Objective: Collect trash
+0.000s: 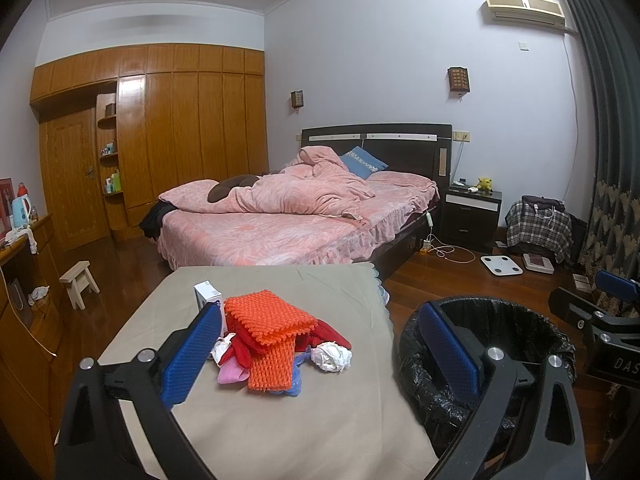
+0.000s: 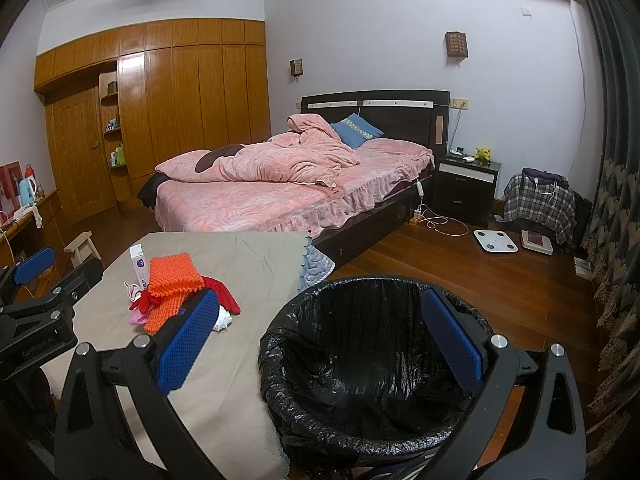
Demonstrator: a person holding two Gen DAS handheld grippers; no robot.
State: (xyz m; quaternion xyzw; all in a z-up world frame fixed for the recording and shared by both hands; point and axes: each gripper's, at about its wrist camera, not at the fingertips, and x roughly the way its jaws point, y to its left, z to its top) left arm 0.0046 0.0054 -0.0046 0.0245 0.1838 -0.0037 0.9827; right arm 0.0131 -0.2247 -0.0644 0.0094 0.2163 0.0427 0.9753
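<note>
Blue knobbly pads (image 1: 192, 354) are seen on black gripper frames. A beige cloth covers the table (image 1: 248, 432). On it: an orange bumpy-textured mat (image 1: 269, 332), red fabric (image 1: 326, 338), a pink scrap (image 1: 230, 376), a white crumpled wad (image 1: 331, 356) & a white box (image 1: 207, 294) w/ purple print. The bin (image 2: 360, 364) is lined in glossy black plastic. Bedding (image 2: 260, 184) is pink, floral-patterned; the pillow (image 2: 356, 130) blue. A grey-white plaid cloth (image 2: 538, 204) is seen at right.
</note>
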